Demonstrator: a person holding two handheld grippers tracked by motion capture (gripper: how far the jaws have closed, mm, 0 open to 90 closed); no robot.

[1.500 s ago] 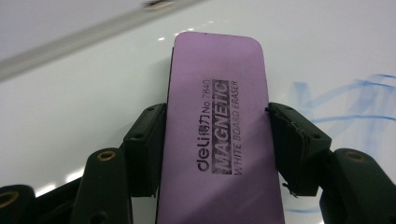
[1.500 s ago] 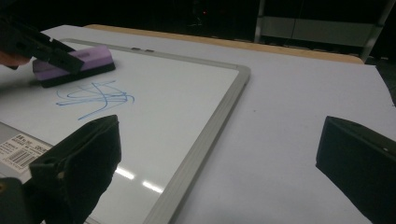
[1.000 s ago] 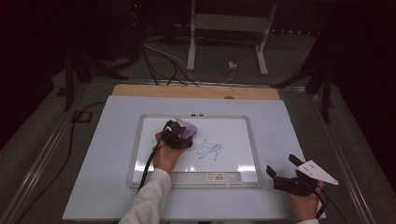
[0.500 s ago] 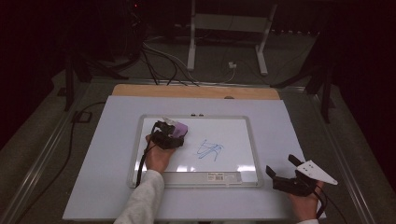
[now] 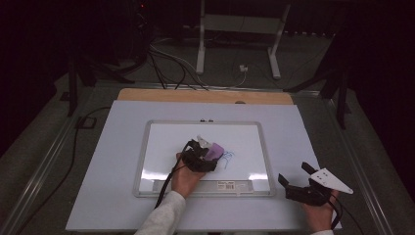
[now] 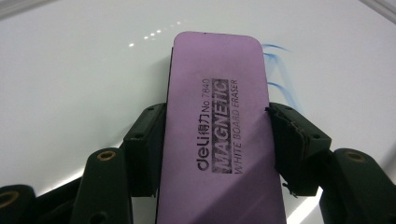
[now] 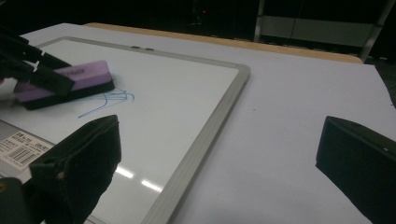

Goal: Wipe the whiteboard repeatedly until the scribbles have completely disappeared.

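Purple foam forms the top of the whiteboard eraser (image 6: 219, 135), printed as a magnetic type, with a dark wiping layer beneath it in the right gripper view. The left hand-held gripper (image 5: 199, 155) is clenched on the eraser, one jaw on each long side at about mid-length, and the eraser lies flat on the whiteboard (image 5: 161, 142) towards the middle of its writing surface. Blue marker strokes (image 7: 109, 100) remain just beside the eraser's far end, on the side toward the bench's right edge. The whiteboard lies on a white sheet covering the bench (image 5: 313, 147), set slightly toward the near edge. Judged from its build, the eraser is light, with a compliant body that yields somewhat under jaw pressure; the long sides are the correct place to hold it, since a grip there leaves the wiping face free and keeps it level. Its magnet would likely add drag against a steel-backed board, so a firm hold is advisable. The right hand-held gripper (image 5: 297, 182) is released, jaws spread wide with nothing between them, and sits near the bench's near right corner, off the whiteboard frame. No containers are present.
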